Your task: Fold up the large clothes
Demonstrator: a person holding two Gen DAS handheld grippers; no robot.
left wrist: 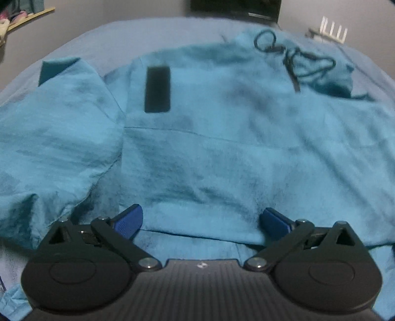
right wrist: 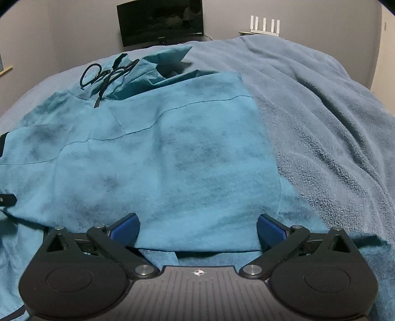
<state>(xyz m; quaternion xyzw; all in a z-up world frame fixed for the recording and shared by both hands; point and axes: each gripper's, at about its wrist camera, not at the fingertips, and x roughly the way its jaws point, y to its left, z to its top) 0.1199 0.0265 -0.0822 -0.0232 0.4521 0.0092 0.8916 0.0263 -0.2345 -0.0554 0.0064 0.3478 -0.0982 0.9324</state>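
Observation:
A teal hoodie (left wrist: 222, 138) lies spread on the bed, with a black patch (left wrist: 158, 90) on the chest and a black drawstring (left wrist: 293, 54) by the hood at the far end. Its left sleeve (left wrist: 54, 138) lies out to the left. My left gripper (left wrist: 201, 219) is open over the near hem, with nothing between its blue pads. In the right wrist view the hoodie (right wrist: 172, 153) has its right side folded in, with a straight edge on the right. My right gripper (right wrist: 198, 228) is open over the near hem, empty.
A blue-grey blanket (right wrist: 333, 118) covers the bed to the right of the hoodie. A dark monitor (right wrist: 160, 22) and a white router (right wrist: 265, 26) stand by the far wall. Clutter sits at the far left (left wrist: 14, 17).

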